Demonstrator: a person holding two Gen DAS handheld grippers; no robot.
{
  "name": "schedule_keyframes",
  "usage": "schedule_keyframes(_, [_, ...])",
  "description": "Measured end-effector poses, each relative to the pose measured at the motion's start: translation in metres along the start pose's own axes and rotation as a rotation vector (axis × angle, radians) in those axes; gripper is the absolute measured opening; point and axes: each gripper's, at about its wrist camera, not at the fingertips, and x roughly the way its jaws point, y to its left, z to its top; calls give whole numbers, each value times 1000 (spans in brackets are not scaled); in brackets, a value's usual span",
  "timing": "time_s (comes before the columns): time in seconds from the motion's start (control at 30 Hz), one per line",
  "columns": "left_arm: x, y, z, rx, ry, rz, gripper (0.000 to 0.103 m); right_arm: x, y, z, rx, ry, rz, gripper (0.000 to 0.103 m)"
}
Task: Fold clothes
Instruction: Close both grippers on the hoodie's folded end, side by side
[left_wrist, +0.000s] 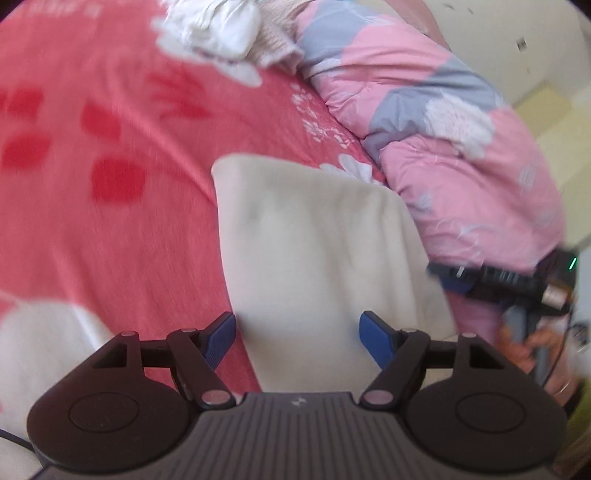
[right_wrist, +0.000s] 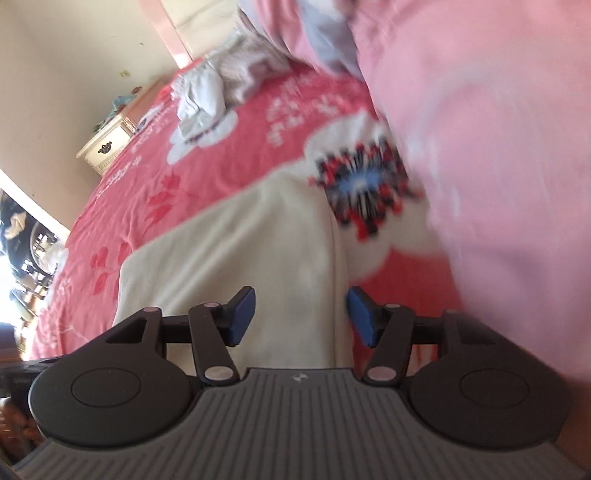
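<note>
A bed fills most of both views, under a red sheet (left_wrist: 92, 229) printed with white and darker red shapes. A pink-and-grey quilt (left_wrist: 436, 122) is bunched along its side, at about two o'clock in the left view. Cream walls (right_wrist: 55, 74) stand behind. A white nightstand (right_wrist: 107, 144) (dark handle) sits at ten o'clock in the right view, bright daylight at nine.

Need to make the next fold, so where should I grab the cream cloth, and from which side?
Judging from both wrist views, take the cream cloth by its near edge, one corner per gripper, coming from the near side. It lies flat on the red sheet as a long strip running away. The left gripper and right gripper are open above that end, and the quilt crowds the right.
</note>
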Motion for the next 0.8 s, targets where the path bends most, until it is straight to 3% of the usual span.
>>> schedule_keyframes(0.3, [24, 15, 10, -72, 27, -127, 77, 15, -17, -14, 171, 73, 98, 64])
schedule_keyframes(0.47, [21, 19, 15, -136, 27, -134, 75, 22, -21, -12, 216, 59, 117, 66])
schedule_keyframes(0.6, [6, 20, 21, -138, -42, -119, 75, 28, -19, -12, 214, 20, 124, 66])
schedule_keyframes(0.7, [18, 22, 32, -173, -37, -128, 76, 39, -26, -3, 214, -7, 152, 66])
schedule_keyframes(0.8, [30, 15, 38, -135, -34, -102, 81, 52, -24, 7, 211, -25, 180, 66])
